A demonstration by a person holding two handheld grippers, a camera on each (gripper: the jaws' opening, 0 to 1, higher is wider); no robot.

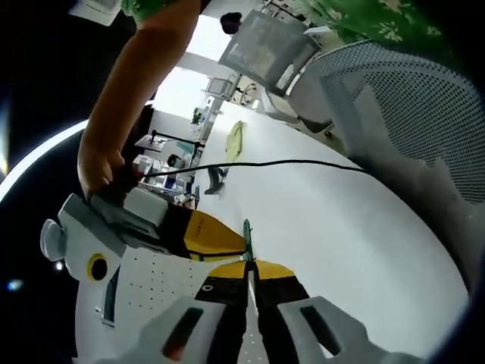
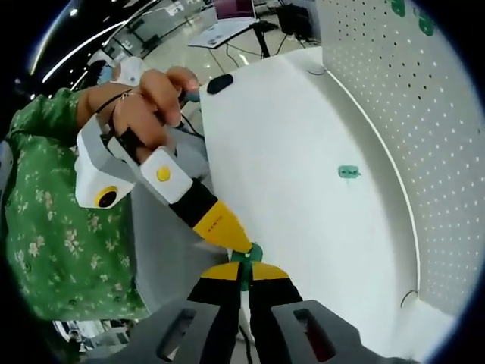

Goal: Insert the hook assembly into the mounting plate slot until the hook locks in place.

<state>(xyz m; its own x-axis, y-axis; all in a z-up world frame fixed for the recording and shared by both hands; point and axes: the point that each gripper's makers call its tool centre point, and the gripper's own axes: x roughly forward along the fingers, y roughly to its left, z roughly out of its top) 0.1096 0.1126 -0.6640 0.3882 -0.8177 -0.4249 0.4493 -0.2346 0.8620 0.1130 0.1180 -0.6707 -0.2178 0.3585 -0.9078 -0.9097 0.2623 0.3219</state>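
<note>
Left gripper view, nearest first: we see the left gripper [image 1: 250, 282] with its yellow-tipped jaws closed down to a sliver, pinching a thin green hook piece [image 1: 247, 241] that sticks up edge-on from between the tips. The right gripper [image 1: 198, 235] comes in from the left of this view, its yellow tip touching the same green piece. A hand [image 1: 102, 163] holds that gripper's body. Beyond, a black cable [image 1: 288, 163] runs across the white table [image 1: 364, 227]; a yellowish-green flat object [image 1: 236, 139] lies further back. A grey mesh chair [image 1: 409, 98] stands at the table's far side.

Right gripper view: we see the right gripper [image 2: 244, 274] likewise nearly closed, with the green hook piece [image 2: 248, 258] clamped at its tips. The left gripper [image 2: 216, 224] meets it from the upper left, held by a hand [image 2: 148, 98]; its yellow tip touches the green part. We cannot tell the shape of the piece from here. Further out, a small green part [image 2: 348, 172] lies alone on the white table [image 2: 288, 152], well apart from both grippers. A white pegboard [image 2: 409, 114] stands along the table's far edge. A black object [image 2: 220, 83] sits near the table's back corner.
</note>
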